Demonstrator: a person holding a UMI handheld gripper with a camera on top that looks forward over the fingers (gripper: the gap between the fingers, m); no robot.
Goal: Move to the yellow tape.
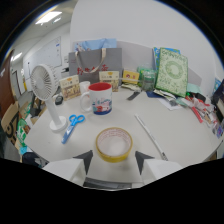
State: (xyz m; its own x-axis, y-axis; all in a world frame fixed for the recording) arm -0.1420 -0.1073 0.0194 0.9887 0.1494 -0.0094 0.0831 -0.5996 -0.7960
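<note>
The gripper (114, 161) was held low over a white table (185, 135), its two dark fingertips (85, 159) spread wide apart with nothing grasped between them. The roll of yellow tape (114, 144) was found lying flat on the table just ahead of the fingers, centred on the gap between them, with clear space left at either side; neither fingertip was seen to touch it. Beyond the tape a white mug (100, 98) with a red rim and a printed design was stood upright. To the left of the mug a small white desk fan (46, 90) was set on its round base, and a pair of blue-handled scissors (73, 125) was laid between the fan's base and the tape. To the right of the tape a thin white stick-like object (149, 134) was laid diagonally across the table. Along the far edge of the table a grey paper bag (95, 62), several small boxes (70, 87) and a green patterned box (172, 71) were ranged against the wall. Assorted small items were scattered at the right end of the table, too small to be told apart.
</note>
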